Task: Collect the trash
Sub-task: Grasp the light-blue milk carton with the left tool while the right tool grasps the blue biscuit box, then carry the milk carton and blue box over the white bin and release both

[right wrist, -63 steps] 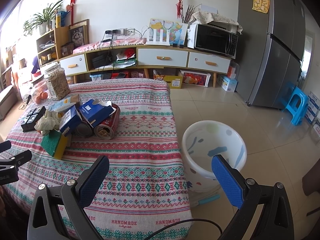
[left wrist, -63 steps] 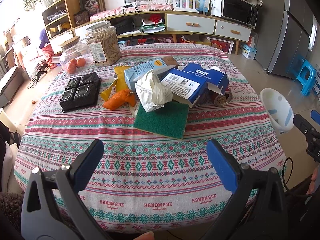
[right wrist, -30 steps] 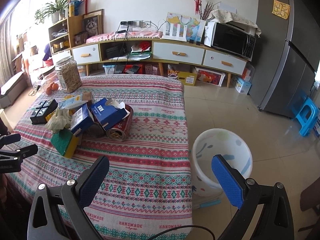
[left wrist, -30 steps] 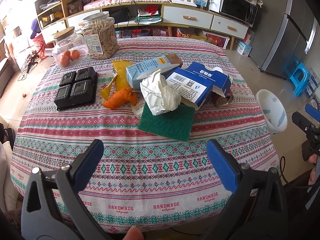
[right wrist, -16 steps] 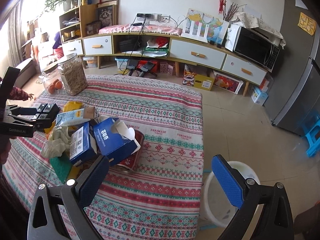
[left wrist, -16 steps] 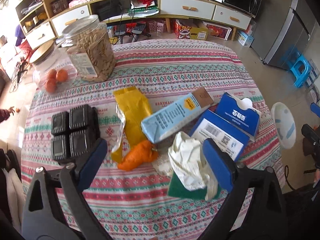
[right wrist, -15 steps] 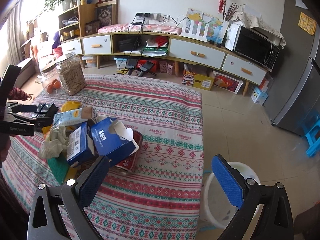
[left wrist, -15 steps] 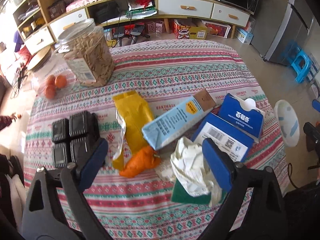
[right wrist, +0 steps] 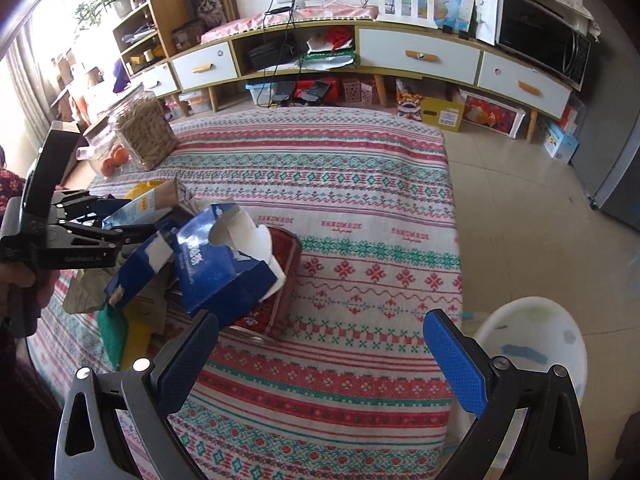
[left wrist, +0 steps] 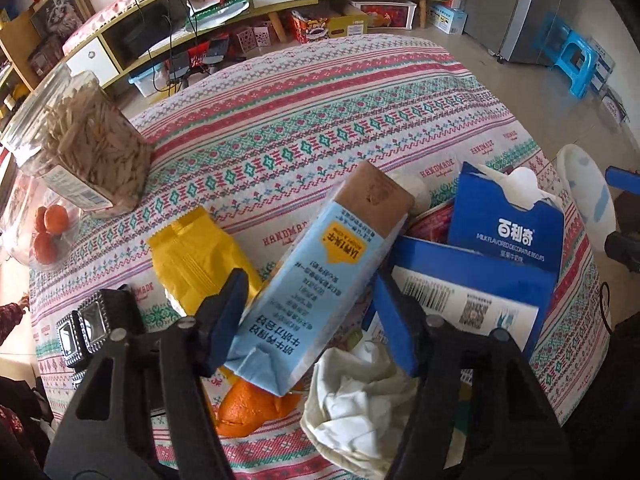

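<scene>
A light blue milk carton (left wrist: 320, 284) lies tilted on a trash pile on the patterned tablecloth. My left gripper (left wrist: 310, 320) is open with one finger on each side of the carton, close to it. It also shows in the right wrist view (right wrist: 120, 228). Around the carton lie a yellow wrapper (left wrist: 196, 256), orange peel (left wrist: 248, 404), crumpled white paper (left wrist: 360, 396) and torn blue boxes (left wrist: 508, 232). A red can (right wrist: 280, 280) lies under a blue box (right wrist: 224, 268). My right gripper (right wrist: 320, 360) is open and empty above the table's near right part.
A white bin (right wrist: 532, 344) stands on the floor right of the table. A jar of sticks (left wrist: 84, 148), a jar of oranges (left wrist: 44, 228) and a black tray (left wrist: 92, 324) sit at the table's left. A green sponge (right wrist: 112, 332) lies under the pile.
My left gripper has moved forward and down onto the pile, and its fingers have narrowed around the blue carton. My right gripper has come a little closer to the table.
</scene>
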A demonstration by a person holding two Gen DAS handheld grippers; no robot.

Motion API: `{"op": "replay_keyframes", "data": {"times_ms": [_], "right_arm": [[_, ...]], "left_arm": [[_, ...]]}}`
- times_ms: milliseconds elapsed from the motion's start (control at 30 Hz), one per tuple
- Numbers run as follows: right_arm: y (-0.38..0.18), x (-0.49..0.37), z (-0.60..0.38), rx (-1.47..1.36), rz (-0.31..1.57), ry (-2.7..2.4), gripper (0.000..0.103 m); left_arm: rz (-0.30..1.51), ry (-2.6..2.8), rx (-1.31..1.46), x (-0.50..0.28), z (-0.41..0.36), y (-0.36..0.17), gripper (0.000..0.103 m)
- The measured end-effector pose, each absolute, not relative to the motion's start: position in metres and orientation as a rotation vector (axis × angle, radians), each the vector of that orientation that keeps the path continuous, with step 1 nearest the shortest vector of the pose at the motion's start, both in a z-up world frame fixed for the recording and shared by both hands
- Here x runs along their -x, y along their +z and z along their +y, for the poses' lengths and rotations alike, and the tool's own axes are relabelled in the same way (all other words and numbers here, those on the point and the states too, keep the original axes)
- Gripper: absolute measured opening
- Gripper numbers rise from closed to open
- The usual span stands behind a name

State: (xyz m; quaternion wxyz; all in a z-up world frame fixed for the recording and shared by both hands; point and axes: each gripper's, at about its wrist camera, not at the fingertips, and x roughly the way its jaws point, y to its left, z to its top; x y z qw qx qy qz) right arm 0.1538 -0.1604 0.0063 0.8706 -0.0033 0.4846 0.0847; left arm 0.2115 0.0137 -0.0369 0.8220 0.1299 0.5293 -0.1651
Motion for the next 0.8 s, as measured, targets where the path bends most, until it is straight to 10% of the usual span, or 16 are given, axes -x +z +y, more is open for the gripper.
{"op": "replay_keyframes", "data": {"times_ms": [133, 667, 800], "right_arm": [[0.001, -0.161, -0.139, 0.05, 1.024, 0.221, 0.103], [-0.021, -0.18, -0.084, 0.226, 1.047, 0.313, 0.102], [-0.022, -0.184, -0.085, 0.208, 1.051, 0.324, 0.079]], "left_arm": [[1.159, -0.336, -0.203, -0.21, 0.025, -0.039, 0.044], [1.079, -0.282, -0.056, -0.177, 0.055, -0.007, 0.043], [1.076, -0.277, -0.036, -0.17, 0.059, -0.004, 0.043]]}}
